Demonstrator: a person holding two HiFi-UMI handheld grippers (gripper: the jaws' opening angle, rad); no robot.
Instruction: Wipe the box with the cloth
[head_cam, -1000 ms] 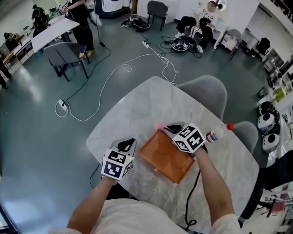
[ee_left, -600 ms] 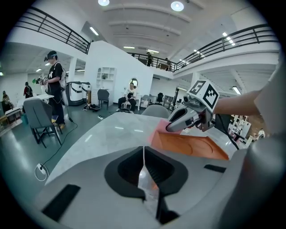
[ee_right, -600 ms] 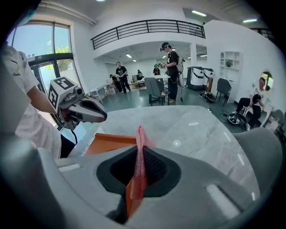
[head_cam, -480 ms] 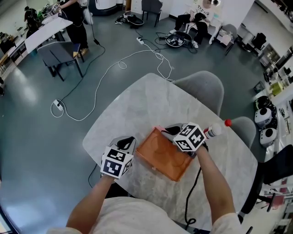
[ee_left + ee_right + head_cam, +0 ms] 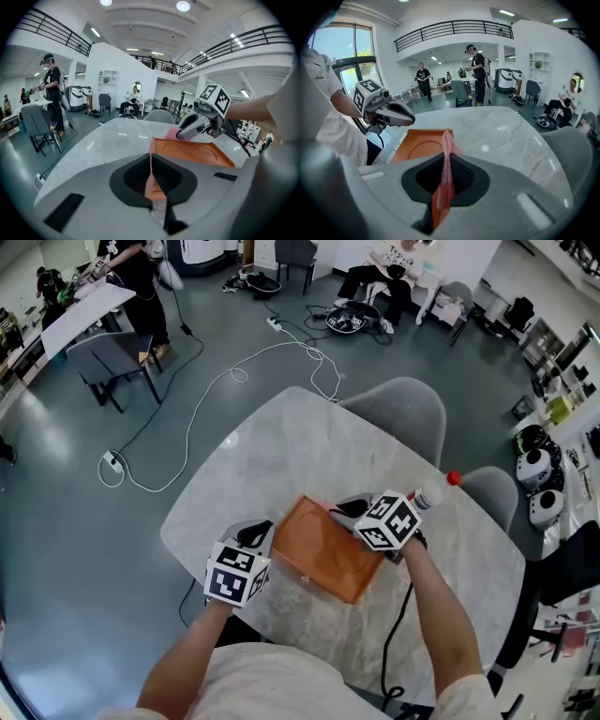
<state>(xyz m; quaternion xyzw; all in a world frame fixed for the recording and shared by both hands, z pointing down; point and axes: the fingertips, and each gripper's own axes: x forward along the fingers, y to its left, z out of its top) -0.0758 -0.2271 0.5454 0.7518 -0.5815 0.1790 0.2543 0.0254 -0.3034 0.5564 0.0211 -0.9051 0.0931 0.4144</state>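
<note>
Beside box (image 5: 319,554), bottle (image 5: 429,494) lies behind right claw (image 5: 339,508).

Marble table (image 5: 281,451) with orange box (image 5: 328,557) between left gripper (image 5: 259,533) and right gripper (image 5: 343,508)

There was one orange box (image 5: 328,554), one pink cloth (image 5: 446,140), one bottle (image 5: 429,495) and one table (image 5: 281,456). The grippers were two, left gripper (image 5: 260,533) and right gripper (image 5: 343,506). Two grey chairs (image 5: 403,418) stood beside the table.
</note>
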